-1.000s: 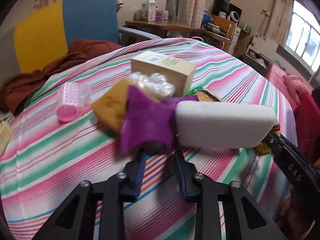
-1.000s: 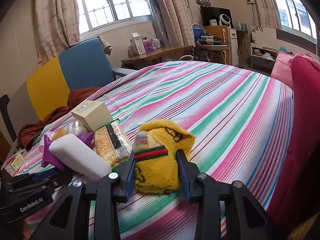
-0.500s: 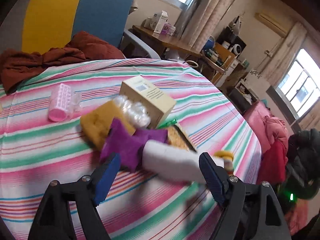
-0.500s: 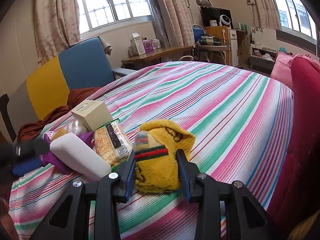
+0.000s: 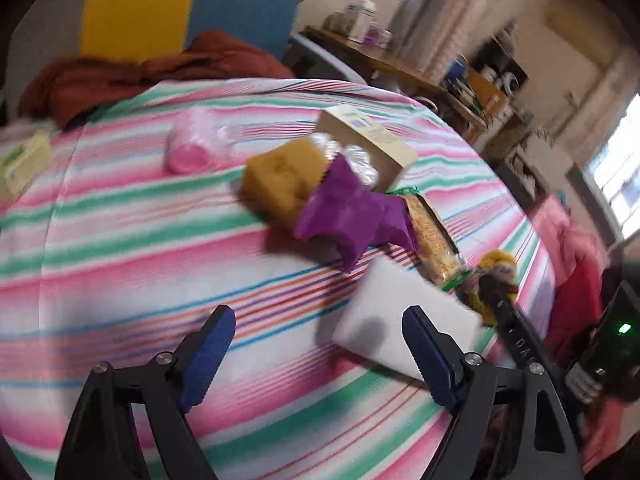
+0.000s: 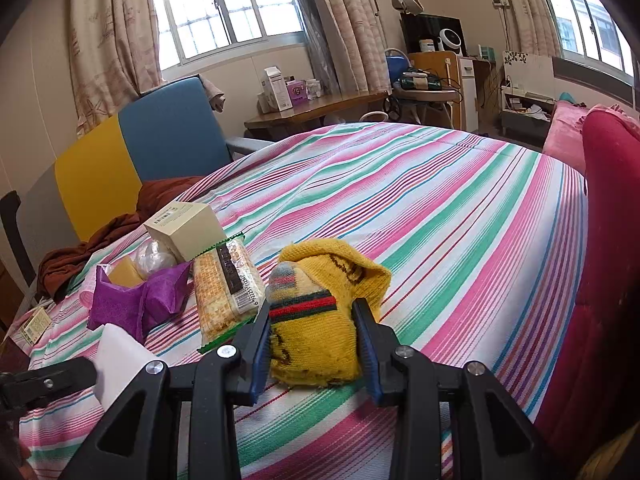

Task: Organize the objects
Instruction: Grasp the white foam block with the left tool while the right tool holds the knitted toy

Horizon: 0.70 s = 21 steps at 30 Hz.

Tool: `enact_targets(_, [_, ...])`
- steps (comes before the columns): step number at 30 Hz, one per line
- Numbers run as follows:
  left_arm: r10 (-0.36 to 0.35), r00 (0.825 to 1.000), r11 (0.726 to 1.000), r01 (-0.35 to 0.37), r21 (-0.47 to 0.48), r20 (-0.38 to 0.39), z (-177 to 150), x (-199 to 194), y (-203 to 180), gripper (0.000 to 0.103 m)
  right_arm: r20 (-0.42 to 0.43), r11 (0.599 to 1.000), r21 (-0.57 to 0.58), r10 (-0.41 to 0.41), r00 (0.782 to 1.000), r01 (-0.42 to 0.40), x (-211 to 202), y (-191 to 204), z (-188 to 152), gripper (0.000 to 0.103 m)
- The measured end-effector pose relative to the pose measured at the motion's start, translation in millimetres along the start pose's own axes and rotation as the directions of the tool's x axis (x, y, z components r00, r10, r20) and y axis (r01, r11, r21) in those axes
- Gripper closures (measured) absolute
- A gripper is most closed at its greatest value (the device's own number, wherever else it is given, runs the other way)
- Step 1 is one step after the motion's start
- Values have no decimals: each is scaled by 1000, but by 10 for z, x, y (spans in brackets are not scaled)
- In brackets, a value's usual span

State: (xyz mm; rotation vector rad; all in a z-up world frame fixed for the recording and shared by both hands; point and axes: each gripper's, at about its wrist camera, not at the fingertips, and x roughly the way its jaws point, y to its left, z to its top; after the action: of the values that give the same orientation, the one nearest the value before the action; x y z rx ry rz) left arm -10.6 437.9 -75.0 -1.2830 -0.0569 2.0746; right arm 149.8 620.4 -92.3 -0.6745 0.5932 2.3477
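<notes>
A heap of objects lies on the striped bedspread (image 6: 440,216). My right gripper (image 6: 312,306) is shut on a yellow knitted pouch (image 6: 320,320) that rests on the cloth. My left gripper (image 5: 318,314) hovers over the bedspread with its jaws opening wide and nothing pressed between them. A white block (image 5: 400,320) lies just beyond its right finger. Behind that are a purple cloth bag (image 5: 352,212), a yellow sponge (image 5: 280,176), a cream box (image 5: 368,136) and a cracker packet (image 6: 224,284). A pink roller (image 5: 188,144) lies apart at the left.
A brown cloth (image 6: 100,244) drapes over the bed's far left edge, before a blue and yellow chair (image 6: 160,140). A red cushion (image 6: 608,200) bounds the right side. A small green-printed packet (image 5: 24,160) lies near the left edge.
My left gripper has let go of the purple bag, opened wide, drawn back and rolled. The white block now lies nearer, off the bag. The right gripper and pouch have not moved.
</notes>
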Motion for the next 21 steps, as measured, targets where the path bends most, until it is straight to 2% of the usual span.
enact_targets(2, [-48,998,997,46,-69,-32,9,-8,13,18,0,1000,-1,-1,1000,1,0,-1,-1,66])
enact_targets(6, [-145,986,987,139,-77,-78,34,43,-276,15,0,1000,-1,0,1000,0,3,-3,-2,66])
enact_targets(7, [-138,987,990,135,-44,-78,61,67,-349,13,0,1000,0,1,1000,-1,3,-2,-1,66])
enact_targets(8, [-113,989,992,118,43,-93,99,139,-463,7,0,1000,1,2,1000,-2,2,-3,-1,66])
enact_targets(10, [-60,993,982,77,171,-106,142,235,-572,8,0,1000,2,5,1000,-5,6,-8,1,66])
enact_targets(11, [-47,992,976,70,204,-117,161,299,-579,8,0,1000,3,6,1000,-6,7,-10,2,66])
enact_targets(12, [-77,985,976,107,192,-155,188,367,-553,8,0,1000,3,6,1000,-6,8,-10,2,66])
enact_targets(13, [-124,974,976,154,155,-188,202,412,-503,9,0,1000,4,6,1000,-6,7,-11,1,66])
enact_targets(14, [-202,956,970,225,89,-215,211,440,-436,10,1,1000,5,8,1000,-8,6,-16,-1,66])
enact_targets(15, [-256,943,960,273,57,-215,216,424,-385,10,1,1000,6,9,1000,-9,7,-16,3,66])
enact_targets(17, [-380,893,923,384,-32,-242,179,416,-303,11,1,1000,7,11,1000,-11,10,-16,6,66])
enact_targets(19, [-432,860,899,433,-58,-272,100,367,-291,13,1,1000,7,12,1000,-12,6,-19,4,66])
enact_targets(20, [-440,850,893,449,-38,-290,37,317,-312,14,1,1000,7,12,1000,-12,6,-18,4,66])
enact_targets(21, [-431,850,892,452,-2,-304,-33,254,-335,14,1,1000,7,12,1000,-12,6,-18,4,66])
